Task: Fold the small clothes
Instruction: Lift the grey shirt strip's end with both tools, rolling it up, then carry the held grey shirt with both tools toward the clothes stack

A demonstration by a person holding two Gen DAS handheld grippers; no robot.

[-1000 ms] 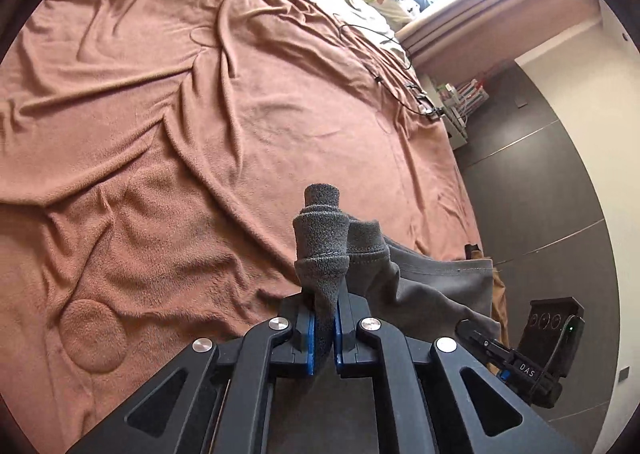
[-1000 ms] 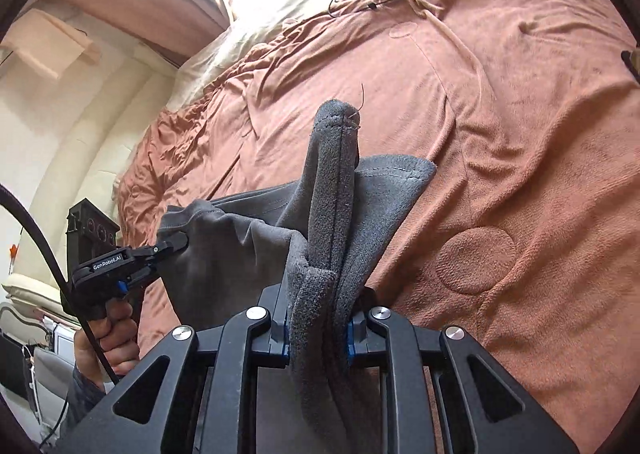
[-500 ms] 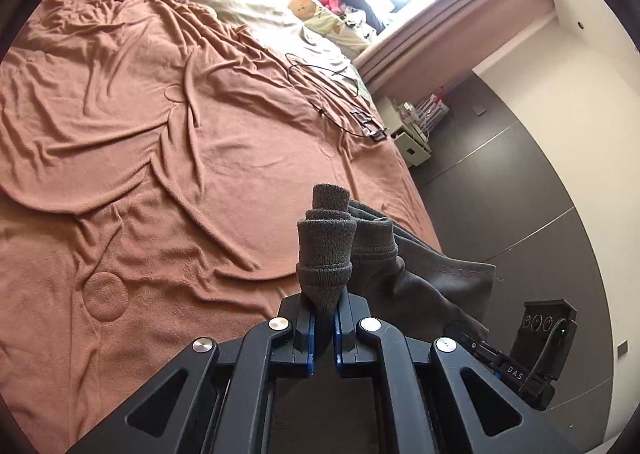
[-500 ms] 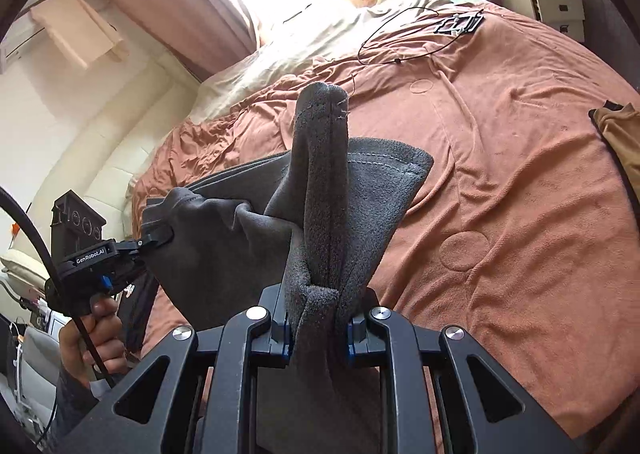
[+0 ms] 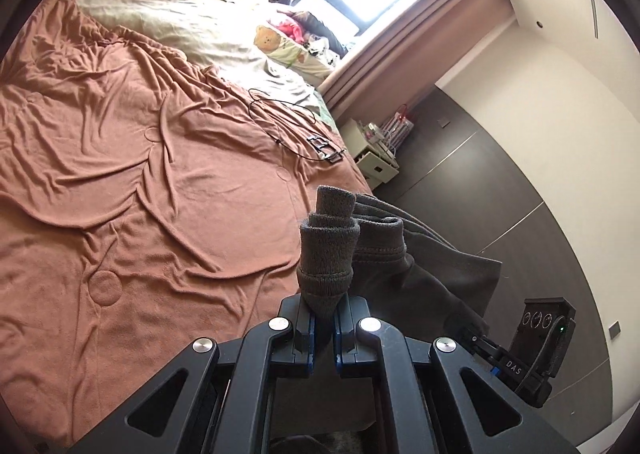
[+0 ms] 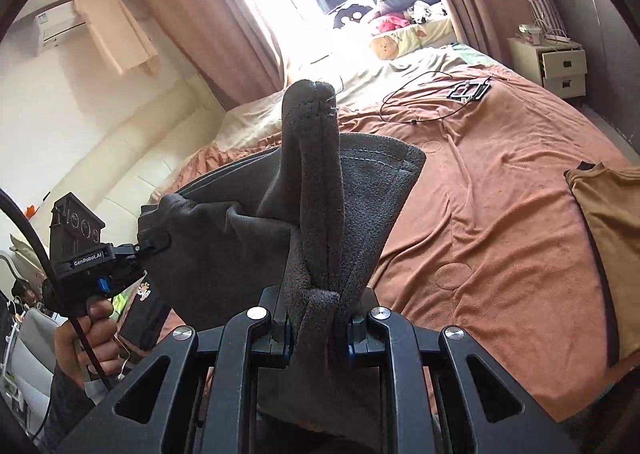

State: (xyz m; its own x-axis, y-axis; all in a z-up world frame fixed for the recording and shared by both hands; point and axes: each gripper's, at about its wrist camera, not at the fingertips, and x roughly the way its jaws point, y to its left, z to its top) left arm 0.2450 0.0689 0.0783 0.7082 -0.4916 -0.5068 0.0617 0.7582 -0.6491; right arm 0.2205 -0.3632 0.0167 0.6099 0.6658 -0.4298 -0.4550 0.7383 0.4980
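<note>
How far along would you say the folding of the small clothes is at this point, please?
Done: a tan garment already lies on the bed, seemingly folded. In hand: the left tool and right tool each clamp the grey garment, held up off the bed. Left: laying it down and folding it.

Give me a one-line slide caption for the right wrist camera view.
Right gripper and left gripper, jaws clamped on a grey garment, hold it stretched above the brown-blanketed bed.

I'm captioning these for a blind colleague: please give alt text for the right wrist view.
The right tool is shut on a bunched grey garment held up over a bed with a rust-brown blanket. At left, the left tool grips its other end; a tan garment lies at right.
</note>
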